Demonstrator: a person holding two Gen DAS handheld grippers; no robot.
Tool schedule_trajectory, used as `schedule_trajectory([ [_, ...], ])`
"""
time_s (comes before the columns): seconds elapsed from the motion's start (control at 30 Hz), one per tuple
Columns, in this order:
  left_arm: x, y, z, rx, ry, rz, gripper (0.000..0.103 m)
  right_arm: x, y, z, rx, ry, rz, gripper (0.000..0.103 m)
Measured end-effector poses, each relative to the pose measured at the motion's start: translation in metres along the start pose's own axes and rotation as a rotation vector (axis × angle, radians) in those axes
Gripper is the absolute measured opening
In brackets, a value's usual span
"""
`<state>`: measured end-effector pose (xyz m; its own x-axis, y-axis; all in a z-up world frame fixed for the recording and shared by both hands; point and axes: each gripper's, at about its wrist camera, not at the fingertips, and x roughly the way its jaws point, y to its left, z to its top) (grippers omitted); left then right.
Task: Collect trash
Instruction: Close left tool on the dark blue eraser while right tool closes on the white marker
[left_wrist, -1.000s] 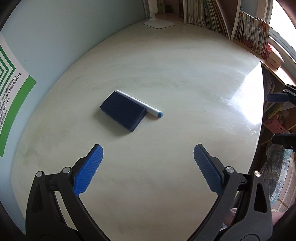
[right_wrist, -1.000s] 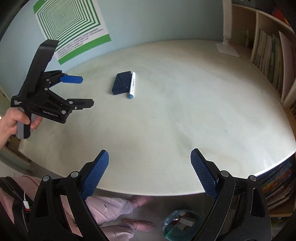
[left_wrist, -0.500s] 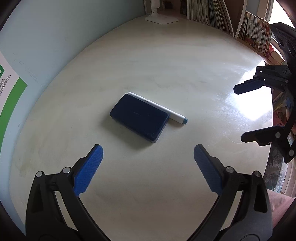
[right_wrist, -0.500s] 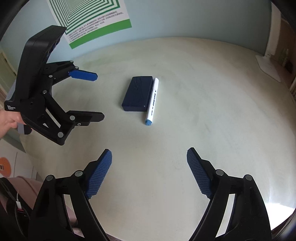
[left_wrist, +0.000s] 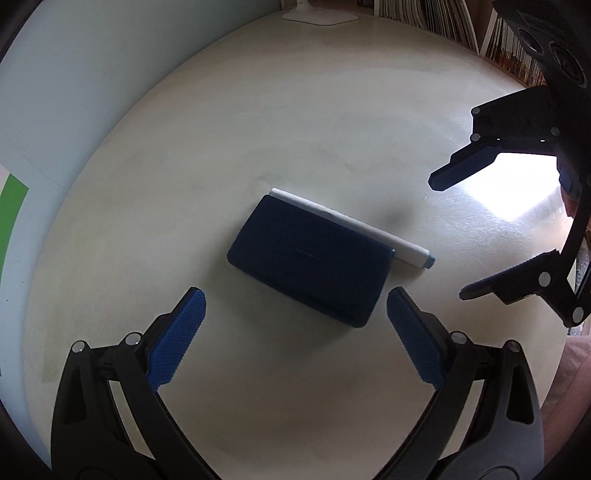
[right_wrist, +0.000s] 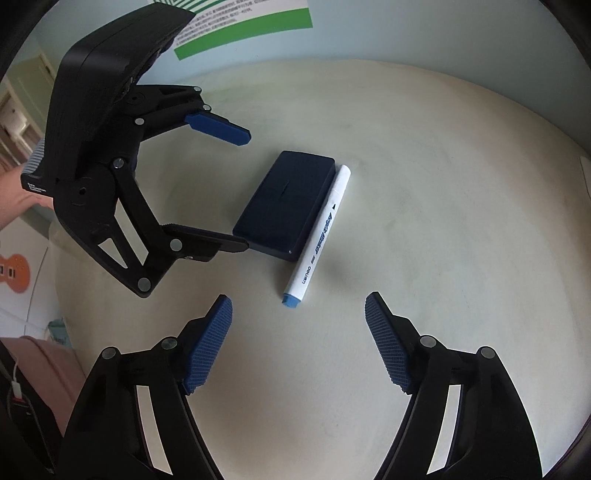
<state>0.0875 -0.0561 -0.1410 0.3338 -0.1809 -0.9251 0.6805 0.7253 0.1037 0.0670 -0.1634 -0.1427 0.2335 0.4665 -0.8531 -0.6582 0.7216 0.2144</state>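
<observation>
A dark blue flat block (left_wrist: 310, 258) (right_wrist: 286, 201) lies on the round pale table (left_wrist: 295, 110), with a white marker with a blue cap (left_wrist: 354, 227) (right_wrist: 319, 236) right along its far side. My left gripper (left_wrist: 295, 325) (right_wrist: 245, 188) hovers open just short of the block, one finger at each end of it, nothing between the pads. My right gripper (right_wrist: 299, 328) (left_wrist: 447, 238) is over the marker's blue cap end; its jaws are closing but stand wide, and nothing is between them.
A green-and-white poster (right_wrist: 240, 22) hangs on the light blue wall behind the table. A white lamp base (left_wrist: 319, 14) stands at the table's far edge, with bookshelves (left_wrist: 436, 18) beyond. A person's hand (right_wrist: 14, 199) holds the left gripper.
Both grippers have come down and in toward the block and marker, which now fill more of each view. The right gripper's jaws have narrowed, and it has rolled.
</observation>
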Motion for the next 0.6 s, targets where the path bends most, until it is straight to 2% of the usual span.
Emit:
schedule_trajectory([
  [0.13,0.009,-0.001,0.003,0.006,-0.001,-0.022,0.096,0.011,-0.002,0.006,-0.010,0.004,0.017,0.069],
  [0.3,0.020,-0.005,0.005,0.050,0.000,-0.017,0.096,0.018,-0.002,0.012,-0.043,-0.015,-0.009,0.065],
  [0.37,0.022,-0.002,0.006,0.039,-0.010,-0.034,0.096,0.020,-0.001,0.014,-0.067,-0.023,-0.038,0.052],
  [0.47,0.022,0.003,0.006,0.027,-0.025,-0.016,0.096,0.022,-0.003,0.018,-0.098,-0.028,-0.074,0.037],
  [0.6,0.020,0.011,0.002,0.005,-0.029,0.000,0.095,0.021,-0.013,0.024,-0.091,-0.021,-0.086,0.022],
])
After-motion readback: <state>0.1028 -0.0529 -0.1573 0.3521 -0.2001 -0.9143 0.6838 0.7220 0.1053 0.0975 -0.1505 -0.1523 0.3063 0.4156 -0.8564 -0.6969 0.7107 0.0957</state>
